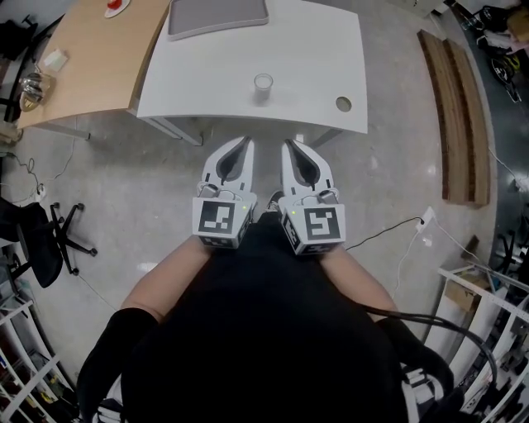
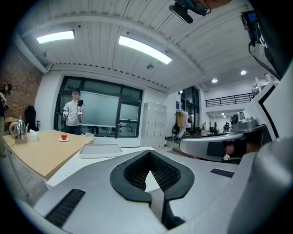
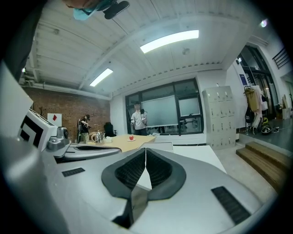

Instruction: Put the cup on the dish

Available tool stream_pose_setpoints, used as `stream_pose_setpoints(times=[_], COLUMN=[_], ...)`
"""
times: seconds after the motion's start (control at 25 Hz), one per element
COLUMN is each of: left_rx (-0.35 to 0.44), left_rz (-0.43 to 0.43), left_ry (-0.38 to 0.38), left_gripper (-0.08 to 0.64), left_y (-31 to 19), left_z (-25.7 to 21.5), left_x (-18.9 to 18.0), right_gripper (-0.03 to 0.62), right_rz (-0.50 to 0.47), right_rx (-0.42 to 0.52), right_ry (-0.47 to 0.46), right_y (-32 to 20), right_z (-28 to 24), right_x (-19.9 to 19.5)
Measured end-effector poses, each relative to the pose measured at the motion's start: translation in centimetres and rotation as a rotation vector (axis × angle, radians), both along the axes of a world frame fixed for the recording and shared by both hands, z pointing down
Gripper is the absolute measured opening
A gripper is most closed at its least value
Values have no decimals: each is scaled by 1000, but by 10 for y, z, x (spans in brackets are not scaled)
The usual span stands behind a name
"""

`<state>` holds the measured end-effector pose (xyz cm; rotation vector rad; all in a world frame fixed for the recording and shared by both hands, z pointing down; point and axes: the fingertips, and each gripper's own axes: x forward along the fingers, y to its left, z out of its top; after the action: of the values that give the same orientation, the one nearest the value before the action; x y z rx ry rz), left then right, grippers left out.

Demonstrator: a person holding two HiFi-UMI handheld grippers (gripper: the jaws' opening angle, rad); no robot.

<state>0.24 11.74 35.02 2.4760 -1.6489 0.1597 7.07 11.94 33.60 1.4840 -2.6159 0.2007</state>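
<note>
A clear cup (image 1: 263, 85) stands upright near the front edge of the white table (image 1: 314, 49). Behind it, at the table's far edge, lies a grey rectangular tray-like dish (image 1: 217, 16), which also shows in the left gripper view as the grey dish (image 2: 100, 150). My left gripper (image 1: 245, 143) and right gripper (image 1: 289, 145) hang side by side over the floor just short of the table's front edge, both pointing at it. Both are shut with nothing between their pads. In both gripper views the jaws hide the cup.
A wooden table (image 1: 91, 58) adjoins on the left, with a kettle (image 1: 31, 87), a tissue box (image 1: 54, 59) and a red fruit on a small plate (image 1: 116, 8). An office chair (image 1: 50, 240) stands left, wooden steps (image 1: 455, 116) right. A person (image 2: 72, 116) stands by the far window.
</note>
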Motion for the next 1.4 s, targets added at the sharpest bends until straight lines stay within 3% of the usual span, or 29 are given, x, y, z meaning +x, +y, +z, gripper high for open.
stream_pose_setpoints(times=[0.52,0.92,1.4], left_rx=[21,4,-16], left_rz=[-63,-105,-129], left_ry=[-64,-67,-59], left_gripper=[0,0,0], left_y=[-47,-56,-77], left_z=[-6,-9,1], left_x=[27,36,29], right_gripper=[14,14,14], right_rz=[-59,-153,-125], right_rx=[53,37,-3], right_ry=[-45,-44,-44], right_y=[-53,-64,-86], right_z=[-18,-15,-7], right_x=[34,31,33])
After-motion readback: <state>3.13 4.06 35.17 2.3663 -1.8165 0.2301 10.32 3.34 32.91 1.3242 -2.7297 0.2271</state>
